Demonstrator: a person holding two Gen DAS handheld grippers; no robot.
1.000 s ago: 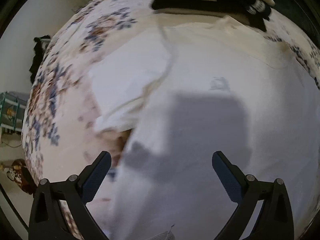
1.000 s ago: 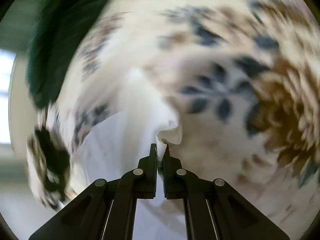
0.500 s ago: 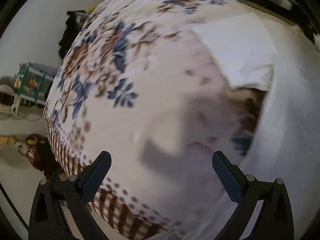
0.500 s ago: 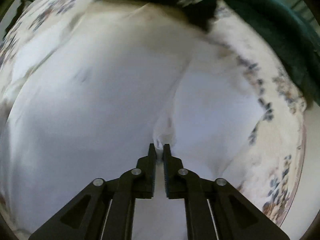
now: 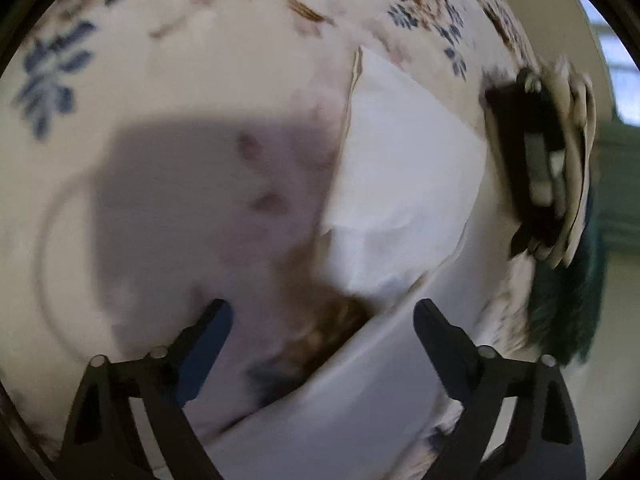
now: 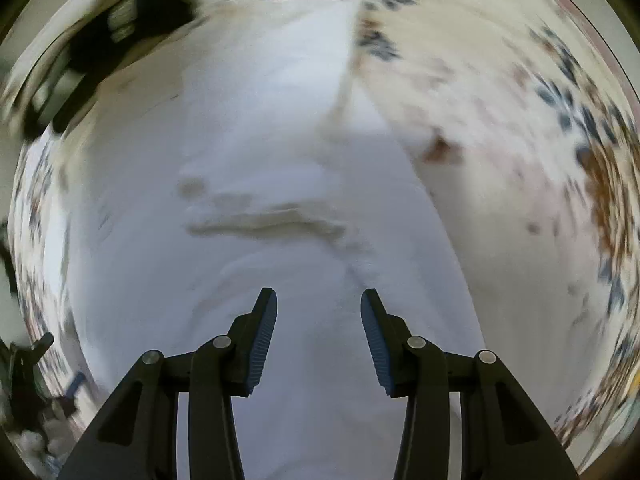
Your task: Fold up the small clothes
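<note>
A white garment (image 6: 256, 184) lies spread on the floral bedspread (image 6: 520, 168). In the right wrist view it fills the middle, with a cream neckline seam across it. My right gripper (image 6: 318, 304) is open and empty just above the cloth. In the left wrist view the garment's sleeve (image 5: 400, 184) and side edge (image 5: 360, 392) lie at the right. My left gripper (image 5: 320, 320) is open and empty over the sleeve's armpit, where the bedspread (image 5: 180, 160) shows. Both views are blurred.
A stack of folded dark and light clothes (image 5: 540, 160) sits beyond the garment; it also shows in the right wrist view (image 6: 100, 32). A dark green cloth (image 5: 568, 304) lies beside it. The bed's edge (image 6: 592, 20) runs at the upper right.
My right gripper has let go of the white cloth it pinched and now stands open above the garment. My left gripper, open throughout, has swung over to the sleeve's edge.
</note>
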